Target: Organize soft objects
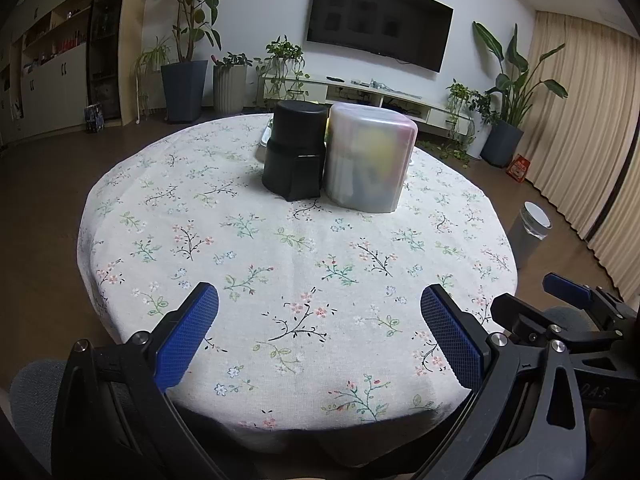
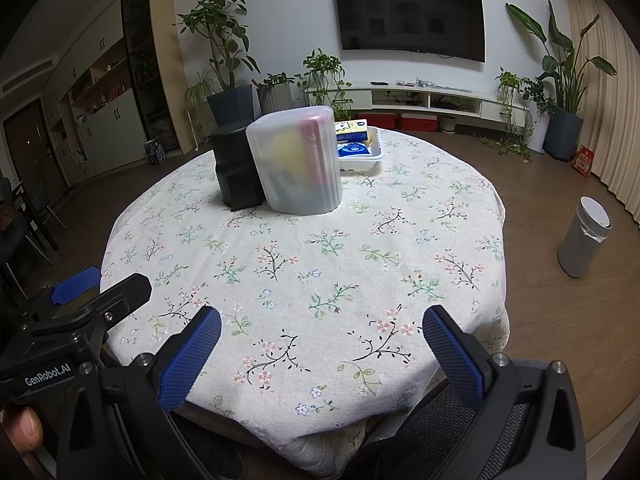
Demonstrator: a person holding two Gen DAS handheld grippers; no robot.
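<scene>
Round bench w/ white floral tablecloth (image 1: 296, 264) (image 2: 320, 264) fills most of both views. On its far half stand two upright containers, touching side by side: translucent frosted plastic container (image 1: 370, 160) (image 2: 298, 160) w/ blurry yellow, red and dark stuff inside (can't tell what exactly), and black plastic cylindrical container (image 1: 296, 152) (image 2: 234, 168) to its left. Just behind the translucent one, in the right wrist view, sits a shallow clear plastic tray (image 2: 366, 158) holding yellow and blue packets; in the left wrist view it's mostly hidden.

Left gripper (image 1: 320, 344) is wide open, blue textured pads apart, nothing between them, hovering over the near edge of the bench. Right gripper (image 2: 322, 354) likewise wide open and empty at the near edge, beside the left one; each shows at the border of the other's view. Both well apart from the containers.

Floor, right of bench: grey cylindrical bin w/ white lid (image 1: 530, 232) (image 2: 584, 240). Back wall: dark wall-mounted TV (image 1: 378, 30) (image 2: 410, 20), potted plants around it.
</scene>
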